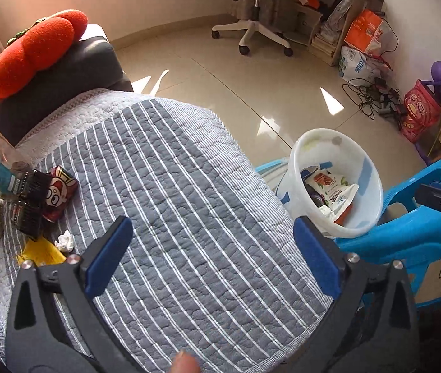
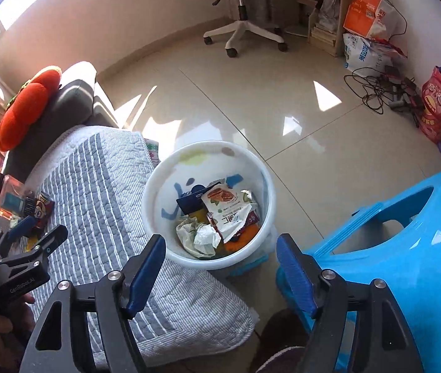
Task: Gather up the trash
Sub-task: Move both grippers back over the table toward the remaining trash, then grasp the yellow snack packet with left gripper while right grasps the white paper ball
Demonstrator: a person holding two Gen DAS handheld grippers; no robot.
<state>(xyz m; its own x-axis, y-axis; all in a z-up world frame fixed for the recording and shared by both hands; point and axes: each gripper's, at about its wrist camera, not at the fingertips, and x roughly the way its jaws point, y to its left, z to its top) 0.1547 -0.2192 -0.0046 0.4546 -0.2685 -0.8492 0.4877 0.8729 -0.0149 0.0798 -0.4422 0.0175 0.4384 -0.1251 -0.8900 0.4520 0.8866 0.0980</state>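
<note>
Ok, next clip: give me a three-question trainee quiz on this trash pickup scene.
1. True or false: the white bin is empty.
2. Which piece of trash lies nearest the left hand-held gripper? A) crumpled tissue B) red snack wrapper
3. Fill in: both the left and the right hand-held gripper hold ____.

Key: 1 false, wrappers and paper lie inside; 2 A; 3 nothing, both stand open.

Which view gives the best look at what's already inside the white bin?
The right wrist view: it looks almost straight down into the bin, showing wrappers and crumpled paper. The left wrist view sees the bin from the side, tilted, with only some wrappers visible.
</note>
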